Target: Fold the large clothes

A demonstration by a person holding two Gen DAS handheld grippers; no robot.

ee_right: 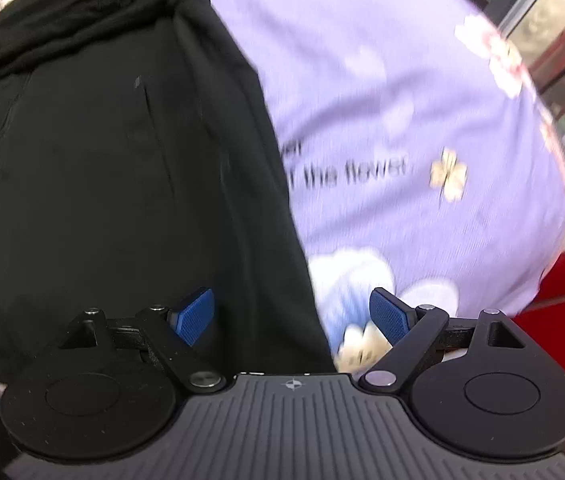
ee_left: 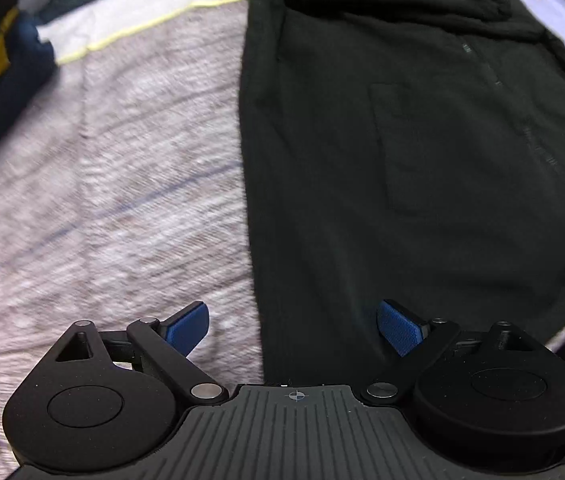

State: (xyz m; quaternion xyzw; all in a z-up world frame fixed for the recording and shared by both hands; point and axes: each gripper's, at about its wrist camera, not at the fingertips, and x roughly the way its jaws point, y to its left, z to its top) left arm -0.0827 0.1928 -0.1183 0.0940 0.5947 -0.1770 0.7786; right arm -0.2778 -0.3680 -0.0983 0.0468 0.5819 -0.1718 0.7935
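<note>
Across a bed, a black jacket [ee_left: 422, 160] is laid flat, soft and limp, best pinched at its near hem corners by the left gripper [ee_left: 294, 332] and right gripper [ee_right: 292, 322], both held wide apart.

We look from two wrist cameras, each set just behind its gripper and facing forward along the fingers, tilted down at the bed from close above. Our left view rides over the left gripper [ee_left: 292, 330], straddling the left edge of the black jacket [ee_left: 422, 152], with the mottled blanket [ee_left: 114, 184] to its left. Our right view sits over the right gripper [ee_right: 292, 320] at the same jacket's [ee_right: 122, 168] right edge, beside the purple sheet [ee_right: 402, 120]. Both views share the jacket, its zipper and its bunched far end.
</note>
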